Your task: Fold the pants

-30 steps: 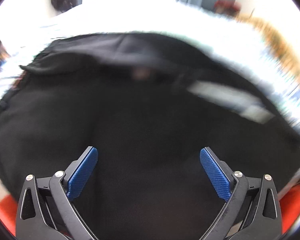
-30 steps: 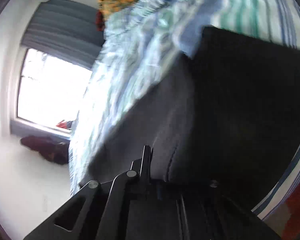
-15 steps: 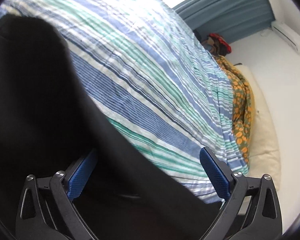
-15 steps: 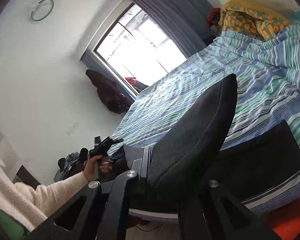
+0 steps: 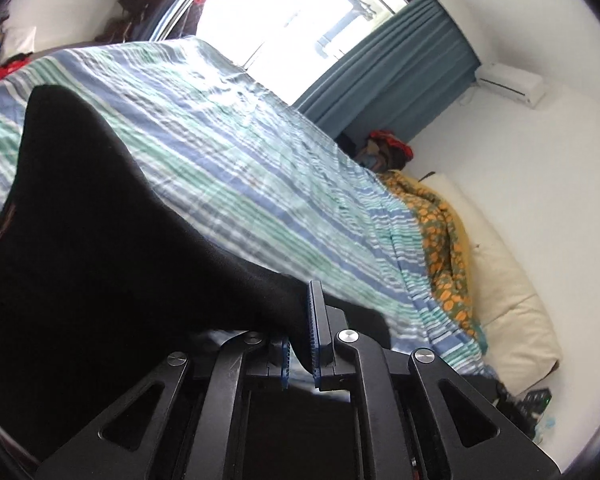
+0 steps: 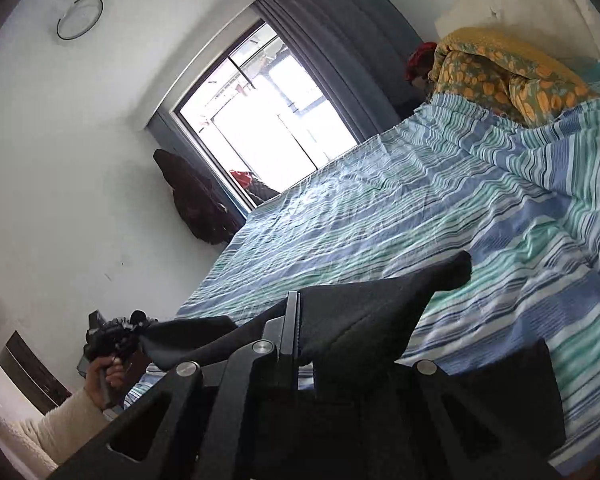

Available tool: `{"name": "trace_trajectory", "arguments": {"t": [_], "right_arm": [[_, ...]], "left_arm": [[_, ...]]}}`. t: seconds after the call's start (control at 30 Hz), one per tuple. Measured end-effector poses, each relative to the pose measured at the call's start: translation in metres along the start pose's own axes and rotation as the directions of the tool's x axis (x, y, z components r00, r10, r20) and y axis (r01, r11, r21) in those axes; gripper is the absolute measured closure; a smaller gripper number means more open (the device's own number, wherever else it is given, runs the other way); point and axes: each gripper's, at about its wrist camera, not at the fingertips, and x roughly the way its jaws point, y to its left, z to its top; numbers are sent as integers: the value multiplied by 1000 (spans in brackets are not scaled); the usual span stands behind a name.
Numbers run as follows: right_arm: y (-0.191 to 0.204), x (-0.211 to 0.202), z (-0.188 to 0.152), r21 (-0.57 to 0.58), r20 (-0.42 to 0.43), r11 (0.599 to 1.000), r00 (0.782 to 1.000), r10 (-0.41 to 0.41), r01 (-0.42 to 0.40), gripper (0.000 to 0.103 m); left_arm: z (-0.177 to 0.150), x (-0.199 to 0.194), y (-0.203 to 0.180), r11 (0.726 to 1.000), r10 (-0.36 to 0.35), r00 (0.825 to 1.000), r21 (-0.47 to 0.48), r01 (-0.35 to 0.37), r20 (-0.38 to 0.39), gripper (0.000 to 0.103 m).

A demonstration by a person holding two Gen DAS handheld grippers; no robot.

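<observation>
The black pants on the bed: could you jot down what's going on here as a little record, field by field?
garment: black pants, partly lifted above the bed
surface: bed with striped blue, green and white cover
left tongs: shut on the pants' fabric
right tongs: shut on the pants' fabric
left hand: seen from the right camera, gripping its tool's handle
bedding nearby: orange floral blanket; cream pillow
background: bright window, blue curtain
fold status: not finished; fabric held up between both tongs

The pants [image 5: 100, 248] hang above the bed [image 5: 260, 168], with pillows [image 5: 508, 280] behind.
</observation>
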Motion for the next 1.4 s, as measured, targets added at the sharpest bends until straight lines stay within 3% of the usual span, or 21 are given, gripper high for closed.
{"name": "trace_trajectory", "arguments": {"t": [0.1,0.17,0.2,0.27,0.3,0.4,0.53,0.6,0.63,0.67,0.7,0.87,0.93,1.0,1.13,1.3,1.4], "right_arm": [[-39,17,-23,32,-148,991,982,-121,127,98],[-76,32,-57,30,-288,961,923,-255,275,98],[-93,38,-76,9,-350,938,879,-323,348,97],[-113,44,-101,-11,-411,911,828,-381,413,97],[-118,42,-109,-9,-416,902,819,-396,432,96],[-129,29,-115,63,-393,907,846,-360,416,87],[-139,0,-110,189,-298,904,899,-319,384,53],[-144,-12,-109,251,-257,898,919,-299,362,53],[-149,-14,-110,270,-256,892,920,-296,362,59],[-152,-14,-110,274,-264,889,917,-298,368,70],[-153,-12,-110,265,-276,887,911,-307,379,98],[-133,-32,-101,194,-210,877,892,-400,439,98],[-143,-30,-107,211,-256,846,863,-436,490,98],[-155,-28,-112,257,-305,821,849,-431,509,98],[-148,-25,-110,201,-315,813,822,-475,547,98],[-149,-21,-112,189,-315,801,808,-498,568,98],[-141,-20,-109,150,-313,793,789,-528,590,95]], "left_arm": [[-75,14,28,996,83,984,-23,-88,-156,95],[-123,38,52,988,132,950,-37,-149,-284,95],[-140,47,58,986,146,938,-34,-165,-315,95],[-156,51,58,984,168,933,-2,-178,-320,97],[-158,52,55,986,159,934,6,-166,-320,97],[-155,50,47,987,159,934,31,-158,-321,97],[-156,56,44,987,160,933,27,-160,-323,97],[-156,58,45,987,158,934,24,-159,-319,97],[-157,60,43,987,159,935,26,-159,-316,97],[-162,44,47,987,160,936,32,-158,-313,97],[-163,44,44,987,162,936,39,-157,-311,97],[-168,36,22,983,168,930,125,-133,-326,98],[-174,40,19,975,203,913,163,-153,-354,98],[-180,46,25,972,221,899,156,-173,-379,98],[-178,40,27,975,216,901,133,-179,-377,98],[-182,43,29,969,239,892,153,-194,-384,98],[-182,38,25,960,270,879,179,-214,-393,89]]}}
